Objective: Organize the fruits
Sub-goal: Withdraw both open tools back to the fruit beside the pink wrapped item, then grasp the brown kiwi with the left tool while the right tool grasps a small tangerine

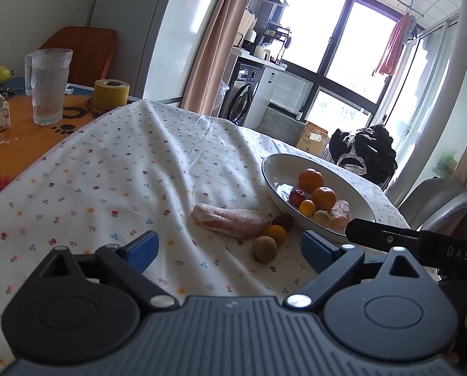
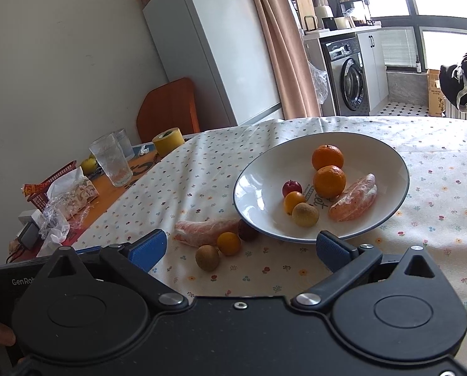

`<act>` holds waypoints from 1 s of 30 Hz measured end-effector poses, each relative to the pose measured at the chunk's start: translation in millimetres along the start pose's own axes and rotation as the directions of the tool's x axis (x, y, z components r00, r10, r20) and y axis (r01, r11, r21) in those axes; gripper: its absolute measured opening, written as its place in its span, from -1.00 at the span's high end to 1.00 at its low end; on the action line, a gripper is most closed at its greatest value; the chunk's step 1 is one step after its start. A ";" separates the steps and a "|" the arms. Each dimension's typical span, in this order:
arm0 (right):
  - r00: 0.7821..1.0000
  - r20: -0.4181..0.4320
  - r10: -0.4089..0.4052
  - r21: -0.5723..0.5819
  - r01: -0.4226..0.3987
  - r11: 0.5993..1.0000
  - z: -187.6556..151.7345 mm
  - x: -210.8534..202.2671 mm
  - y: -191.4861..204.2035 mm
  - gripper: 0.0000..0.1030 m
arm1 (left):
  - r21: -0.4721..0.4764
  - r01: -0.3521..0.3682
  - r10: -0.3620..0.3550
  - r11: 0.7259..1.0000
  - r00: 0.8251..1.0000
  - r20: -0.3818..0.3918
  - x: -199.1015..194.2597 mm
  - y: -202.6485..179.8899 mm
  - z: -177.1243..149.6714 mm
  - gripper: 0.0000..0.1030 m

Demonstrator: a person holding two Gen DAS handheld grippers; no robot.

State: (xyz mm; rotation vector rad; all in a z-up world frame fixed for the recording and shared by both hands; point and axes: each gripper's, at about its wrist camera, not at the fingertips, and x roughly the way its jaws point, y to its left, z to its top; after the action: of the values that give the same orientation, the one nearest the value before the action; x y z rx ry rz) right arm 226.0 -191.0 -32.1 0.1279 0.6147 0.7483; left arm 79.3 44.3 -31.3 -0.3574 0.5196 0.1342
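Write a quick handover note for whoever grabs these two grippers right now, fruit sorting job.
Left gripper: open, empty, above the cloth short of the loose fruit.
Right gripper: open, empty, near the bowl's front rim.
Done: white bowl holds two oranges, a small red fruit, a small orange fruit, a brown round fruit and a wrapped pomelo wedge.
Left on the tablecloth beside the bowl: another wrapped wedge, a dark red fruit, a small orange one and a brown one.
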 end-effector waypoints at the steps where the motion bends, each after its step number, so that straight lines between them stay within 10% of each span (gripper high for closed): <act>1: 1.000 0.002 0.000 -0.001 0.000 1.000 -0.6 0.2 -0.2 -0.99 | 0.002 0.001 -0.001 1.000 1.000 0.006 0.3 -0.4 -0.7 -0.86; 13: 0.998 -0.031 0.062 0.037 -0.060 0.997 -3.1 11.7 -10.6 -0.54 | 0.024 0.015 -0.015 1.000 1.000 -0.024 24.3 -11.1 -6.1 -0.40; 30: 0.997 -0.051 0.065 0.057 -0.062 0.996 -1.4 18.4 -16.2 -0.53 | 0.010 0.026 -0.025 1.000 0.996 -0.090 66.3 -25.7 -6.3 0.13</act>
State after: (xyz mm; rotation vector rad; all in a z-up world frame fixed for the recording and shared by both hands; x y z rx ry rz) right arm 245.4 -190.7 -47.2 0.1799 0.6846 0.7986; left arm 138.9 20.4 -62.4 -0.3598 0.6040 0.0907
